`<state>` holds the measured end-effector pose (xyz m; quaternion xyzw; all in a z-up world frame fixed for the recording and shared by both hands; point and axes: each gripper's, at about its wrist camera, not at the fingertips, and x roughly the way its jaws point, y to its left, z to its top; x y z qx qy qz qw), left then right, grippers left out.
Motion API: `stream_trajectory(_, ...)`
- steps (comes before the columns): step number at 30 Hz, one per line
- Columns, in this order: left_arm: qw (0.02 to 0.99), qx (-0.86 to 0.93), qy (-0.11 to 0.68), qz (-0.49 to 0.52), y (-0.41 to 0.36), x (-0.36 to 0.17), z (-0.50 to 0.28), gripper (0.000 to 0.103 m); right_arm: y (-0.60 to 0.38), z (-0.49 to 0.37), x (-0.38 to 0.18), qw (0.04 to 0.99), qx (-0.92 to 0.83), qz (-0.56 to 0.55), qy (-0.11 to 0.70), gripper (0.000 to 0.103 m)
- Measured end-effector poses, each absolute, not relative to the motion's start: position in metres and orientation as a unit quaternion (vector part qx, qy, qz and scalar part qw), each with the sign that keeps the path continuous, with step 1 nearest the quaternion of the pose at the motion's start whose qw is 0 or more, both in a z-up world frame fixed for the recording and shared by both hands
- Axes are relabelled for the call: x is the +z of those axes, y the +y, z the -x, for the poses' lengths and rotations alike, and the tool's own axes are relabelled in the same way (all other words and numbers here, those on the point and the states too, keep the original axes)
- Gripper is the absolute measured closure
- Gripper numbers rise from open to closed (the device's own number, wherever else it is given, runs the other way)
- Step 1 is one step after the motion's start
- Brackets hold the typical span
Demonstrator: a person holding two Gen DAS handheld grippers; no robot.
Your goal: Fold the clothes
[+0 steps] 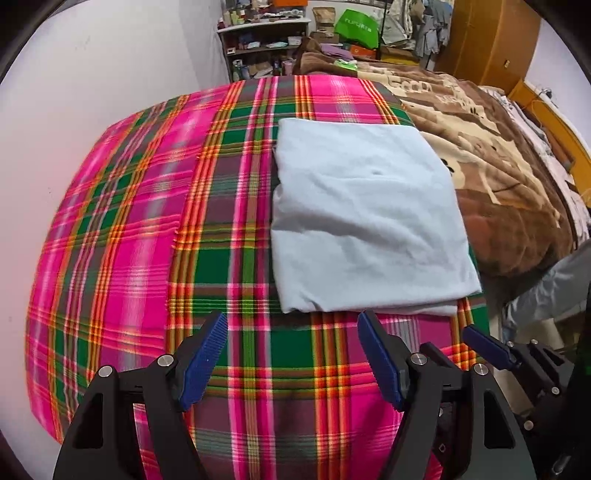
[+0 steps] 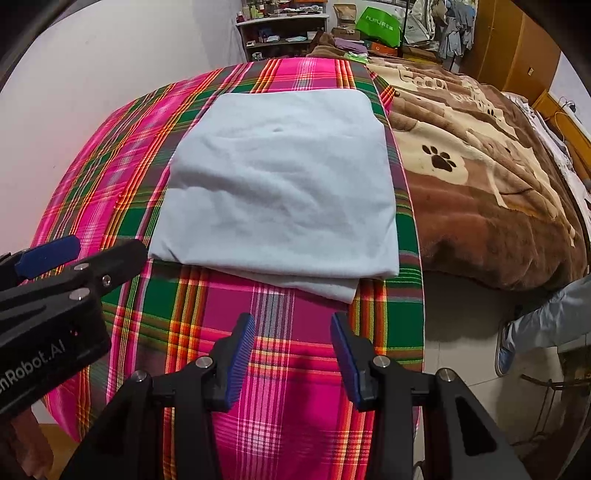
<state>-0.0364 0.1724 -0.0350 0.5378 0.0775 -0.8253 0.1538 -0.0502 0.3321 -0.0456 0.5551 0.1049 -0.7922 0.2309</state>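
Observation:
A pale blue garment (image 1: 365, 218) (image 2: 280, 195) lies folded into a flat rectangle on the pink and green plaid cloth (image 1: 147, 221) (image 2: 288, 354). Its near edge shows stacked layers. My left gripper (image 1: 293, 347) hovers open just in front of that near edge, nothing between its blue pads. My right gripper (image 2: 291, 347) is open too, a little short of the garment's near right corner, and holds nothing. In the left wrist view the right gripper's fingers (image 1: 484, 343) show at the lower right. The left gripper's fingers (image 2: 48, 256) show at the left of the right wrist view.
A brown blanket with paw prints (image 1: 491, 173) (image 2: 480, 177) covers the bed to the right of the plaid cloth. A white wall (image 1: 92, 74) borders the left. Cluttered shelves (image 1: 266, 44) and a green bag (image 2: 378, 24) stand at the back. Tiled floor (image 2: 461, 369) and a person's shoe (image 2: 504, 347) lie at lower right.

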Motion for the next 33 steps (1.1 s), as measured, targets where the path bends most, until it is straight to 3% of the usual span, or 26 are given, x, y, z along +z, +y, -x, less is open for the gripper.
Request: stream_trajectory(33, 0.155, -0.820, 0.090, -0.543, 0.1740, -0.0376, 0.0285, 0.029, 0.3333, 0.0452, -0.0449, 0.233, -0.793, -0.553, 0.103, 0.060)
